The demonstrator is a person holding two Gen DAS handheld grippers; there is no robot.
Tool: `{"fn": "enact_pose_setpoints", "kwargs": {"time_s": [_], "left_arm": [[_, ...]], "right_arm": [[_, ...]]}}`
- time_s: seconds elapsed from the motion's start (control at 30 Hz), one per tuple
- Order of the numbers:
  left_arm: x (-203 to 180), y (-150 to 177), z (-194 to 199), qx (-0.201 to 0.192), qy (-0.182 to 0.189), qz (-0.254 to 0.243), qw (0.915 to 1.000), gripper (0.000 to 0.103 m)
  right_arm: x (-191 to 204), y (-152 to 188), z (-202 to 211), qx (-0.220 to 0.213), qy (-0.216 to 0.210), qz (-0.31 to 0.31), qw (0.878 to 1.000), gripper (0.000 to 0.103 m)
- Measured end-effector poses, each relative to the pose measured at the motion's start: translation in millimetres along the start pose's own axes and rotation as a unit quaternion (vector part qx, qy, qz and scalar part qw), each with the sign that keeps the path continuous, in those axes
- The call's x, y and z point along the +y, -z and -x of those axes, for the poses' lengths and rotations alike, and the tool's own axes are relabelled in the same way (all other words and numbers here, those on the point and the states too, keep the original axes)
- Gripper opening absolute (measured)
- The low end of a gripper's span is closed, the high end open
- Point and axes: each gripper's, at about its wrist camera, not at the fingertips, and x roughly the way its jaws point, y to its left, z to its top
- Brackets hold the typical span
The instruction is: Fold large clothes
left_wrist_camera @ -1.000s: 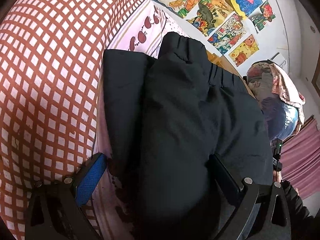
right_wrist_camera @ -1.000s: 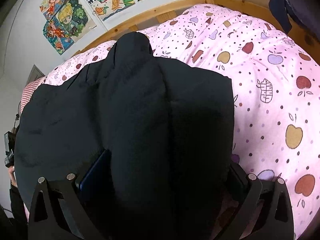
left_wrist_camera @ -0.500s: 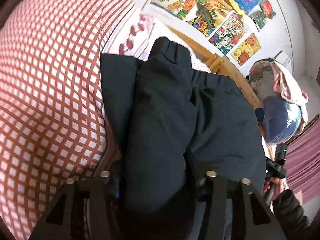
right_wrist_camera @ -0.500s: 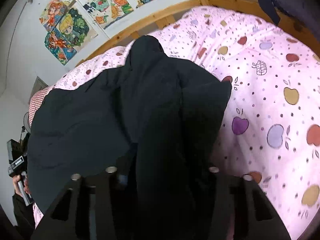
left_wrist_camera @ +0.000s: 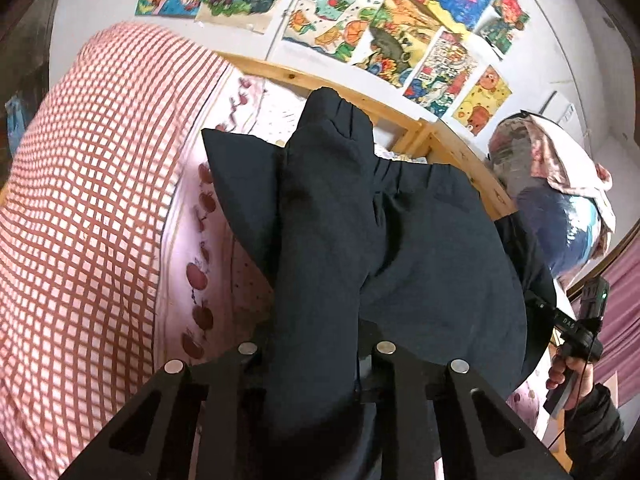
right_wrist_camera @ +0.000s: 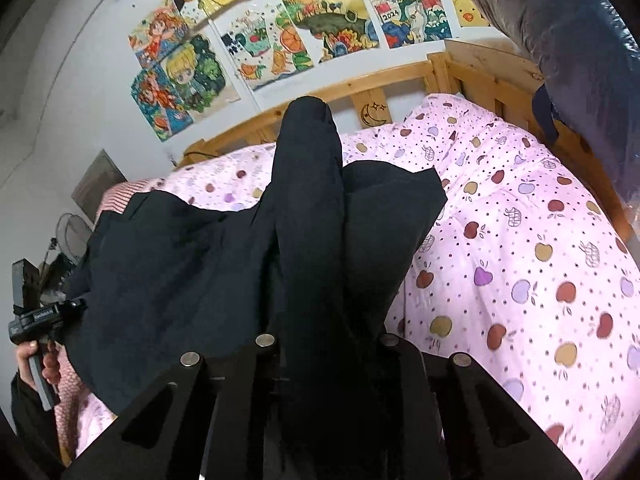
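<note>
Garment (left_wrist_camera: 400, 240) apparently pinched by both grippers' closed fingers (left_wrist_camera: 256, 356).

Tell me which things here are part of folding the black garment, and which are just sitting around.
In the job:
black garment
left gripper, shut on it
right gripper, shut on it
pink apple-print quilt under it

Lying about:
red checked bedding
wall drawings
wooden bed frame

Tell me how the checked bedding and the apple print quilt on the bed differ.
The checked bedding has a red and white grid; the apple print quilt is pink with scattered apples and dots. The checked bedding bulges up in a mound, while the quilt lies flatter. The black garment hangs mostly over the quilt, beside the checked bedding. Both lie on the wooden bed.
</note>
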Motion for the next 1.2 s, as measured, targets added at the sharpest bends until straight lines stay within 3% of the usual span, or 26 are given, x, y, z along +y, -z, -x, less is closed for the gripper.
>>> {"fn": "enact_pose_setpoints", "kwargs": {"time_s": [0.37,0.67,0.87,1.2], "left_arm": [[-13,21,61,-0.003,0.028,0.017,0.9995,0.019],[-25,48,107,-0.009,0.023,0.008,0.9997,0.019],[-18,65,106,-0.003,0.009,0.005,0.9999,0.019],[-5,83,81,0.01,-0.038,-0.002,0.9992,0.025]], "right_arm": [[2,20,67,-0.021,-0.011,0.007,1.0,0.014],[16,43,107,-0.028,-0.023,0.01,0.999,0.014],[13,62,108,-0.02,-0.022,0.003,1.0,0.014],[-3,84,90,-0.016,0.028,-0.011,0.999,0.02]]}}
